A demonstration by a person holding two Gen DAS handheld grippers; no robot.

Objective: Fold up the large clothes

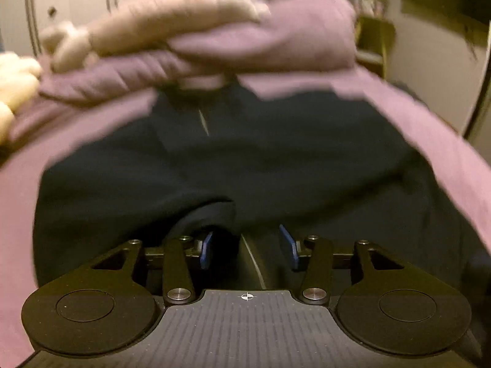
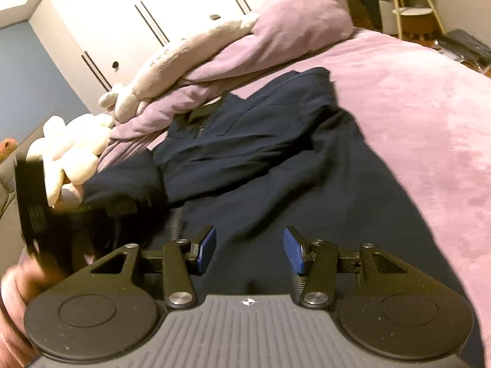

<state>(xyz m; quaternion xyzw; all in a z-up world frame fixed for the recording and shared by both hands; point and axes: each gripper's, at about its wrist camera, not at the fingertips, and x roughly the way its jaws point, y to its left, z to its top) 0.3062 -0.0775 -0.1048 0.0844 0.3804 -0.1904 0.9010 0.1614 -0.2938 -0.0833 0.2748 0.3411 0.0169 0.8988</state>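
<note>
A dark navy garment (image 1: 245,159) lies spread on the pink bed cover (image 1: 429,141); this view is blurred. My left gripper (image 1: 248,250) hovers low over it, jaws apart. A rolled fold of the navy cloth (image 1: 214,214) rests against the left pad, while the other pad stands free. In the right wrist view the garment (image 2: 276,153) lies crumpled, a sleeve (image 2: 122,181) flopped across at the left. My right gripper (image 2: 250,251) stands open over the garment's near part with nothing between its pads. The left gripper's black body (image 2: 30,202) shows at the left edge, held by a hand (image 2: 18,279).
A bunched pink duvet (image 2: 214,73) and pillow (image 2: 307,9) lie beyond the garment, with cream plush toys (image 2: 73,147) at the left. White wardrobe doors (image 2: 138,15) stand behind. A yellow-legged stand (image 2: 411,9) is at the far right. Bare pink cover (image 2: 414,107) stretches to the right.
</note>
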